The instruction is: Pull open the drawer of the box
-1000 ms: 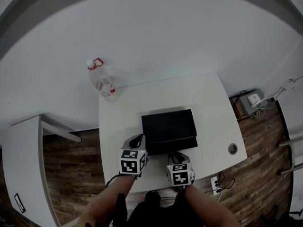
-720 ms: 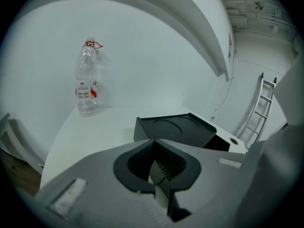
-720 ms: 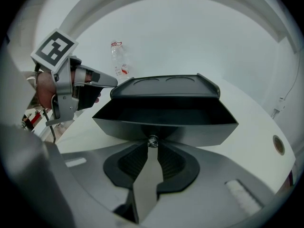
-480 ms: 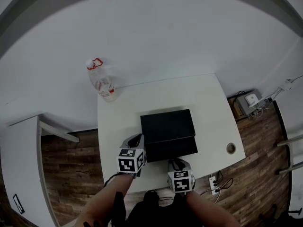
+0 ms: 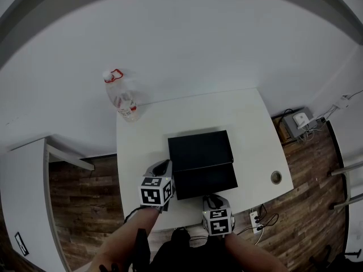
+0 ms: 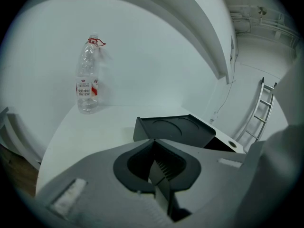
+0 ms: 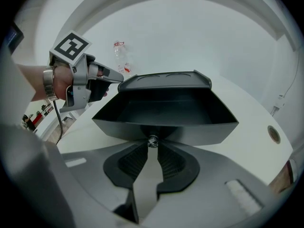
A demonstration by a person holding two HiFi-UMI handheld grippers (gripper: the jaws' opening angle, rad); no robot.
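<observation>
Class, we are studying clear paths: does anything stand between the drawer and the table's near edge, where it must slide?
Nothing visible does. The right gripper is shut on the knob of the drawer; only bare table lies ahead. The left gripper sits beside the box, the bottle far behind.

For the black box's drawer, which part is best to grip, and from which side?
The small metal knob centred on the drawer front, approached from the person's side, jaws either side of it. It is the only part that juts from the flat front; the right gripper is closed on it.
</observation>
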